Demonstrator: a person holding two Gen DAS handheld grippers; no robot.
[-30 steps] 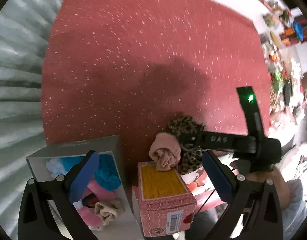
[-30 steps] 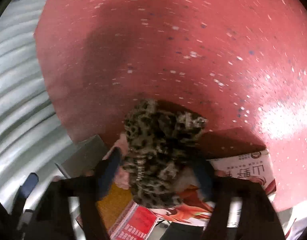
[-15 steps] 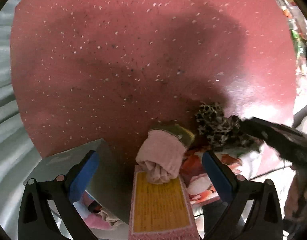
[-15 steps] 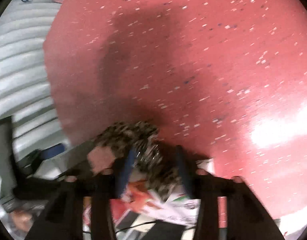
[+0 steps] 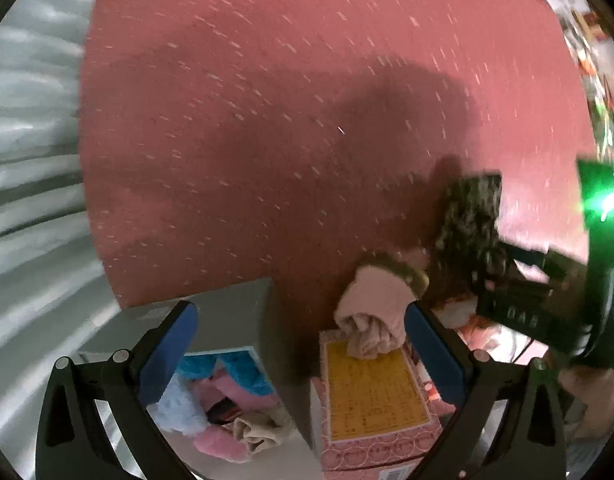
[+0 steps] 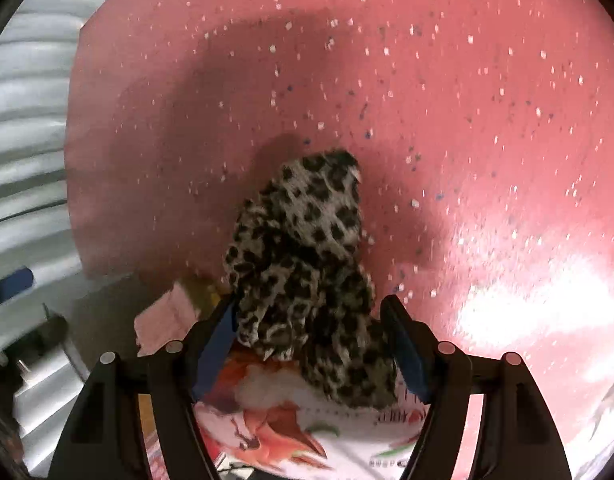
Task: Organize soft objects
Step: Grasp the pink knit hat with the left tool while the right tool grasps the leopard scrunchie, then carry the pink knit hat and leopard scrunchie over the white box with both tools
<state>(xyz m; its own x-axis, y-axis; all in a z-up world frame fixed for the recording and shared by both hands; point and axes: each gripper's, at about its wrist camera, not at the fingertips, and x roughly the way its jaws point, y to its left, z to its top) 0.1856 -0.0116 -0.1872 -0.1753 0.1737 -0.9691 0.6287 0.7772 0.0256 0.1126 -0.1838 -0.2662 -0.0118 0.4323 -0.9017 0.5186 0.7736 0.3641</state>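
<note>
Two hand-held grippers: left (image 5: 299, 344) apart, empty; right (image 6: 311, 340) opening around one leopard-print cloth (image 6: 307, 248).

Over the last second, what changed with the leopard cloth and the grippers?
The right gripper is opening around the leopard cloth, which it clamped a second ago; the cloth now slumps between the pads. The left gripper stays open and empty. The pink cloth still lies on the pink box.

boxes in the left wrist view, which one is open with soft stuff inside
The grey box on the left: blue and pink soft items fill it. The pink box is closed.
</note>
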